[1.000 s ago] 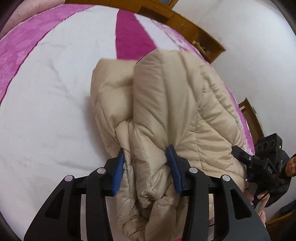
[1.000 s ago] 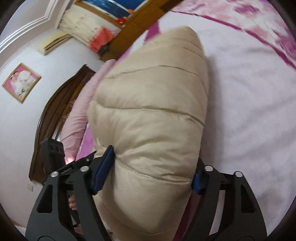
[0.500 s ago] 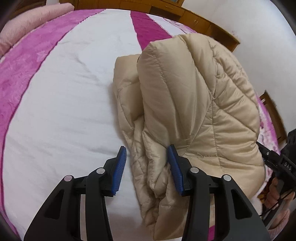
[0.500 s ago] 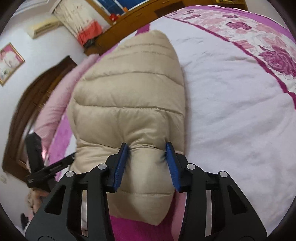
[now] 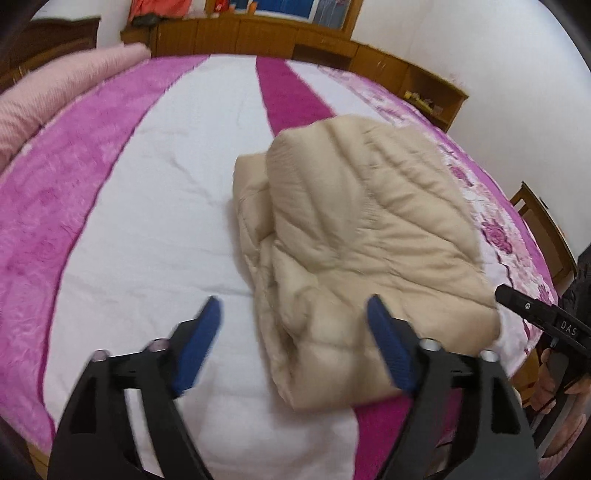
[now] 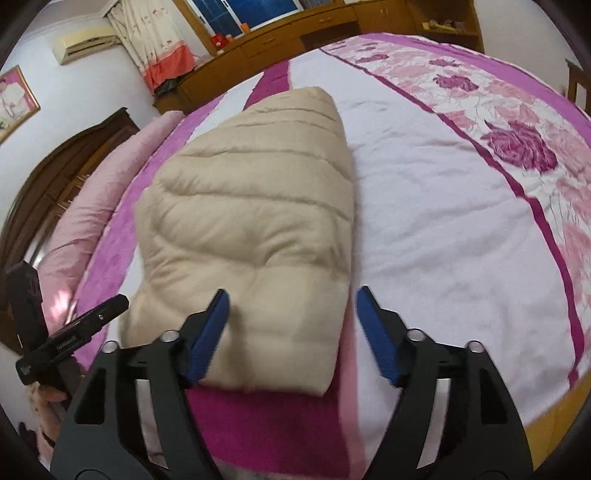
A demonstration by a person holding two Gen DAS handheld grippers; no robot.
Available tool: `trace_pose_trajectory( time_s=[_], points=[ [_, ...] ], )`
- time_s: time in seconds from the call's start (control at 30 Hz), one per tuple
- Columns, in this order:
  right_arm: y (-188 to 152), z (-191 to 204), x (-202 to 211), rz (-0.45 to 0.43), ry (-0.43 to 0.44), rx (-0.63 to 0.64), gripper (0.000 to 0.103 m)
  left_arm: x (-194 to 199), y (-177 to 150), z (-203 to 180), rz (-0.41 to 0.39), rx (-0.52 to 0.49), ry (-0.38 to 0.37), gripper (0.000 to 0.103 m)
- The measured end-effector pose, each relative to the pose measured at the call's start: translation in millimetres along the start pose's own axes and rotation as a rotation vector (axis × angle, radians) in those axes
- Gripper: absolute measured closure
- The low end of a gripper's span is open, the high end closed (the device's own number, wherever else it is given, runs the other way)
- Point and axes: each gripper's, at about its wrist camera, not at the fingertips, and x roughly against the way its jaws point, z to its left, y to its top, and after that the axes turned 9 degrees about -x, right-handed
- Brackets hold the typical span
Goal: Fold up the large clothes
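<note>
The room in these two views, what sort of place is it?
Most likely a home bedroom: a large bed with a pink and white floral cover, a wooden headboard, and a curtained window. A folded beige puffer jacket lies on the bed.

Soft, even daylight, no glare. Faint shadow under the jacket (image 5: 362, 229) on the bed (image 5: 155, 206). Motion blur smears the blue fingers (image 5: 199, 347) in both views. Strong fisheye bowing, dark vignette at corners.
</note>
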Motion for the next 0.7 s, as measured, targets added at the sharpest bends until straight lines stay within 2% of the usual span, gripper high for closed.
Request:
trace_pose_trajectory(
  time_s=[0.07, 0.1, 0.27, 0.4, 0.7],
  points=[
    [-10, 6, 11, -0.008, -0.014, 0.028, 0.022, 13, -6, -13, -0.032, -0.015, -0.001, 0.014],
    [-16, 10, 16, -0.009, -0.024, 0.044, 0.015, 16, -10, -18, -0.038, -0.021, -0.001, 0.013],
    [-37, 19, 36, -0.014, -0.017, 0.072, 0.014, 26, -21, -42, -0.021, -0.054, -0.038, 0.008],
    [-48, 26, 48, -0.043, -0.046, 0.096, 0.007, 31, -29, -44, -0.01, -0.035, -0.015, 0.007],
    [-73, 30, 61, -0.067, -0.033, 0.122, 0.005, 44, -49, -56, 0.006, -0.021, 0.062, 0.006]
  ],
)
